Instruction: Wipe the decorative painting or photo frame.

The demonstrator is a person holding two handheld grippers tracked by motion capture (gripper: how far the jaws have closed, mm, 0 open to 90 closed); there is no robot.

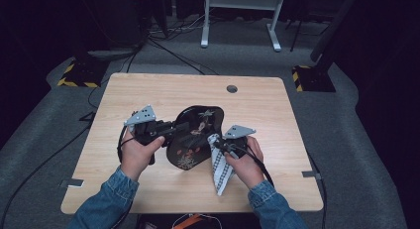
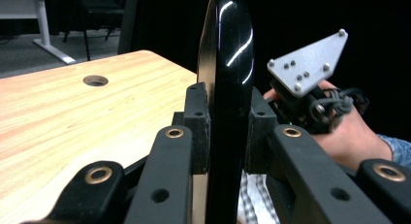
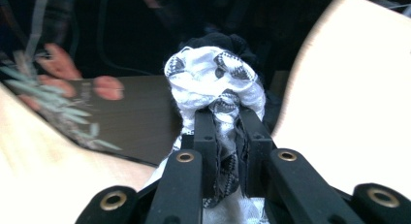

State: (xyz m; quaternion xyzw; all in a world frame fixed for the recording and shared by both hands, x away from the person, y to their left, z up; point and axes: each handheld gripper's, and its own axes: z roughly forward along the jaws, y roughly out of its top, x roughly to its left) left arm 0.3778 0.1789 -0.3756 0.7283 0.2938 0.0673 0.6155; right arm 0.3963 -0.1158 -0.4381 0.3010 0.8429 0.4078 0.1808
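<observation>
Left claw [image 2: 226,136] clamps the rim of a glossy black lacquer tray [image 1: 195,136] with painted flowers, tilted above the pale wooden table [image 1: 148,90]; right claw [image 3: 227,132] pinches a bunched white patterned cloth [image 3: 213,81] against it

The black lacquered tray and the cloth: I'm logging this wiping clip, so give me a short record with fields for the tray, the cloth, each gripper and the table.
tray: black lacquered tray, painted pattern inside, tilted up off the table
cloth: white cloth with black pattern, bunched, hanging beside the tray's right edge
left gripper: left gripper, jaws clamped on the tray's rim
right gripper: right gripper, jaws shut on the cloth
table: light wooden table, round hole near its far edge
</observation>
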